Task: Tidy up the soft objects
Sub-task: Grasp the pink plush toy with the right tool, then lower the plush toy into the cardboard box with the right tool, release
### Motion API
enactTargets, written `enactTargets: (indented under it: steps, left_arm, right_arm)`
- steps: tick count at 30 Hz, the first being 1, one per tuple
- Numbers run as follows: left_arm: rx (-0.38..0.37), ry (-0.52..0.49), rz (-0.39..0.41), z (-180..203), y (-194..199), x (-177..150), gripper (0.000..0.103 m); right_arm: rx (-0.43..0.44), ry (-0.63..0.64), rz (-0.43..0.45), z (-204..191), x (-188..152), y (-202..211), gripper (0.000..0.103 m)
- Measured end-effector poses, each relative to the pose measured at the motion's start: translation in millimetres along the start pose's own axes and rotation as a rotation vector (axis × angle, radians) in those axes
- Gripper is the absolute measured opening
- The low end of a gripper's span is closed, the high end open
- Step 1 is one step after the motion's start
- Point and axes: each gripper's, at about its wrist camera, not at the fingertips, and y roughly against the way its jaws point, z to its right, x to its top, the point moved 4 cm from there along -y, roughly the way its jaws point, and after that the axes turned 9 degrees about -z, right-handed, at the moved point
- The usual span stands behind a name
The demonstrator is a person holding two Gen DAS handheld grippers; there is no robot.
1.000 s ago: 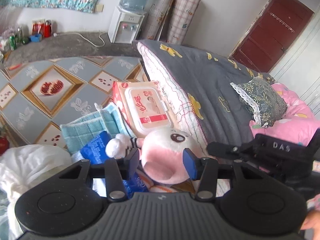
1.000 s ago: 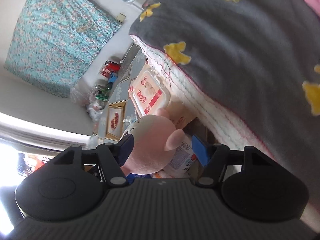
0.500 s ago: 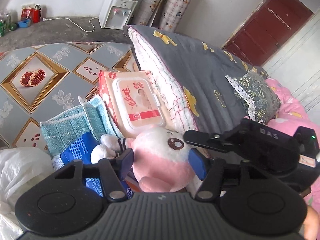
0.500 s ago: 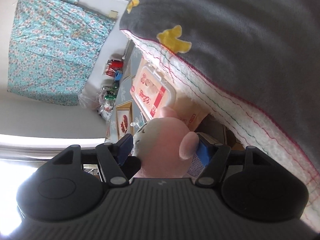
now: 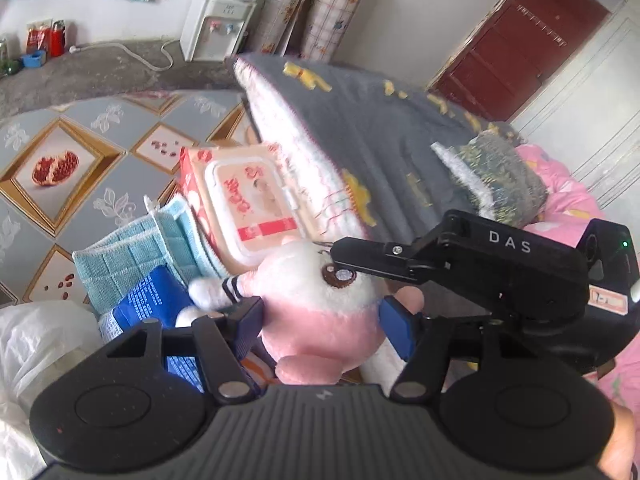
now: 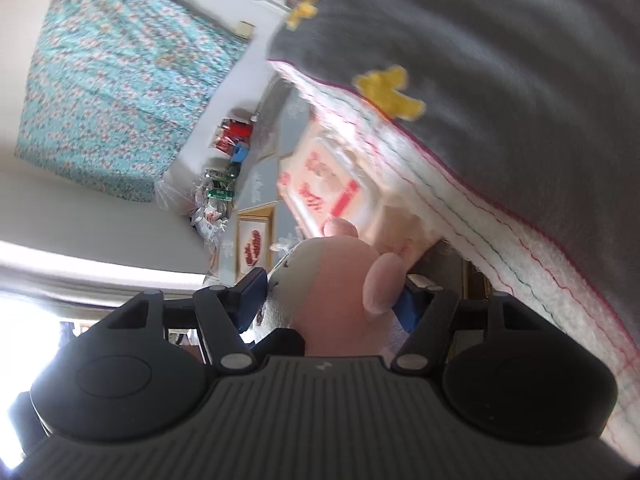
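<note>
From the left wrist camera, the left gripper [image 5: 320, 322] straddles a round pink-and-white plush toy [image 5: 320, 312], its blue pads [image 5: 394, 330] having just spread wider and now sitting against the toy's flanks; whether they press or merely flank it cannot be told; the right gripper [image 5: 340, 250] reaches in from the right, one black finger lying across the toy's eye; beyond the tips lie a peach wet-wipes pack [image 5: 248, 204], a folded teal towel [image 5: 124, 256] and a grey quilt [image 5: 380, 148].

From the right wrist camera, the plush toy [image 6: 328, 292] fills the gap of the right gripper [image 6: 332, 300], apparently clamped; sorting seems barely begun, the other soft items unplaced.
</note>
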Motion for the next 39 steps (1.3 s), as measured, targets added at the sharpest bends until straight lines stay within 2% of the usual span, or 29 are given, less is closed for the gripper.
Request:
enactTargets:
  steps: [6,11,15,20,25,31,34,39]
  left_arm:
    - [-0.018,-0.017,0.110,14.2,69.5,-9.2,0.065]
    - [0.035,-0.007,0.230,5.9,145.1,-28.6,0.066]
    - [0.126,0.012,0.311,-19.3,199.8,-53.3,0.067]
    - [0.218,0.105,0.354,-74.3,240.3,-84.0,0.068]
    - [0.258,0.239,0.330,-139.6,248.8,-108.2,0.068]
    - [0.204,0.411,0.269,-218.9,227.6,-129.6,0.069]
    - [0.166,0.473,0.246,-247.7,214.2,-140.3,0.070]
    - [0.119,0.527,0.239,-273.6,211.7,-152.2,0.070]
  right_arm:
    - [0.019,0.199,0.061,-65.3,-25.8,47.0,0.064]
    - [0.085,0.353,0.049,-126.0,-61.1,65.4,0.064]
    - [0.149,0.460,-0.012,-175.2,-97.3,54.8,0.064]
    - [0.169,0.574,-0.126,-228.2,-147.5,10.2,0.065]
    - [0.117,0.654,-0.272,-259.5,-191.3,-54.7,0.065]
    - [-0.033,0.763,-0.388,-276.5,-235.3,-127.7,0.065]
    - [-0.095,0.798,-0.418,-274.9,-247.0,-155.5,0.065]
    - [-0.178,0.910,-0.425,-290.3,-264.3,-177.9,0.066]
